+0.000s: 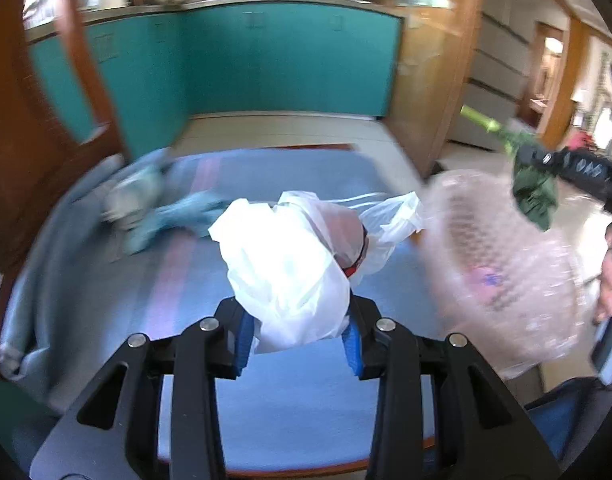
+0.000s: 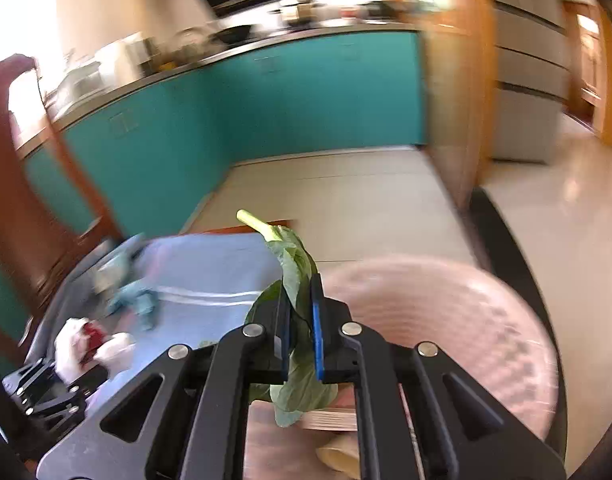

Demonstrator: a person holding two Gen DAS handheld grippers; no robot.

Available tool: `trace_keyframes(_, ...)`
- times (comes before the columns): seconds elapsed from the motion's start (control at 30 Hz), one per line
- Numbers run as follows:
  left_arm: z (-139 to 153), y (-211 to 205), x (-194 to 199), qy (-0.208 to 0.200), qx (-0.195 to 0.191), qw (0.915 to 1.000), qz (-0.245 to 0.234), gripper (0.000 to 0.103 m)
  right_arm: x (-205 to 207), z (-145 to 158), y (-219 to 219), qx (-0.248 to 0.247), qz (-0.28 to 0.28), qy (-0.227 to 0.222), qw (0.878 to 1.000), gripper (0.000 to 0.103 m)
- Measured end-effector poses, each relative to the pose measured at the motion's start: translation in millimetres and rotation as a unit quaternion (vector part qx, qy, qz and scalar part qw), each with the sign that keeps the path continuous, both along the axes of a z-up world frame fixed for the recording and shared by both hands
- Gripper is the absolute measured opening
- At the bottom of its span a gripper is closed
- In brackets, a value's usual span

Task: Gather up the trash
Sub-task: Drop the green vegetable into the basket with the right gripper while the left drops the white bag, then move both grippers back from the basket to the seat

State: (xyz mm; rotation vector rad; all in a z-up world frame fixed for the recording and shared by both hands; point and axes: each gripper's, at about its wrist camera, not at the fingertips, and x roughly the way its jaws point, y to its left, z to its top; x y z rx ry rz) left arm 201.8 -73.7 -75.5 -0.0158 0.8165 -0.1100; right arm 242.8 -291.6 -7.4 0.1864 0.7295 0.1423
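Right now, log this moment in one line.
left gripper: shut on white plastic bag | right gripper: shut on green leaf

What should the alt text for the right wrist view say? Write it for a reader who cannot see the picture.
The right gripper is shut on a green leaf with a pale stalk, held above a blue-covered table. A blurred pink bag sits to its right, and the left gripper holds a white plastic bag at lower left.

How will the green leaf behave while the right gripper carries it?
Probably floppy: the leaf droops on both sides of the right gripper, which is shut on it. Probably light and easy to tear, since it looks thin. Its pale stalk looks stiffer.
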Motion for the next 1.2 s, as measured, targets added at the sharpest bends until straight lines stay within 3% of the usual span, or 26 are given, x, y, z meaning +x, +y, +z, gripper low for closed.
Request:
trace_keyframes(0.1,5,-38,9,-0.008,-0.009,0.9988,-0.047,0.038,-3,-10,-42,0.013,-0.052,0.022,0.998,0.010)
trace_keyframes(0.27,-4,-116,25,0.008,-0.020,0.9884,-0.150,0.040,-9,-27,-81,0.006,-0.102,0.060,0.993,0.010)
trace_keyframes(0.33,-13,-141,28,0.020,-0.017,0.9822,-0.186,0.048,-11,-30,-89,0.004,-0.112,0.069,0.991,0.010)
trace_keyframes(0.4,-19,-153,27,0.024,-0.016,0.9797,-0.198,0.071,-13,-32,-99,0.011,-0.115,0.078,0.990,0.010)
trace_keyframes(0.5,-19,-149,26,0.025,-0.026,0.9807,-0.192,0.075,-12,-35,-103,0.024,-0.118,0.086,0.989,0.020)
trace_keyframes(0.57,-17,-133,30,0.018,-0.021,0.9867,-0.160,0.075,-12,-33,-103,0.027,-0.119,0.085,0.989,0.038)
trace_keyframes(0.73,-5,-50,52,-0.020,0.000,0.9996,-0.022,0.076,-9,-27,-89,0.041,-0.103,0.070,0.991,0.051)
trace_keyframes(0.8,-3,-8,71,-0.017,0.018,0.9988,0.043,0.076,-8,-23,-76,0.047,-0.087,0.059,0.993,0.052)
trace_keyframes(0.9,1,57,104,-0.021,0.062,0.9908,0.118,0.076,-3,-18,-47,0.046,-0.041,0.046,0.997,0.052)
trace_keyframes(0.97,-1,87,130,-0.005,0.091,0.9870,0.133,0.076,1,-15,-18,0.033,-0.004,0.041,0.999,0.053)
trace_keyframes(1.03,-11,110,148,0.026,0.099,0.9859,0.133,0.075,5,-14,9,0.019,0.032,0.036,0.999,0.055)
trace_keyframes(1.1,-25,131,166,0.067,0.105,0.9830,0.135,0.067,9,-15,48,0.007,0.080,0.030,0.996,0.059)
trace_keyframes(1.2,-40,142,179,0.090,0.116,0.9800,0.134,0.066,19,-25,96,0.006,0.140,0.043,0.989,0.059)
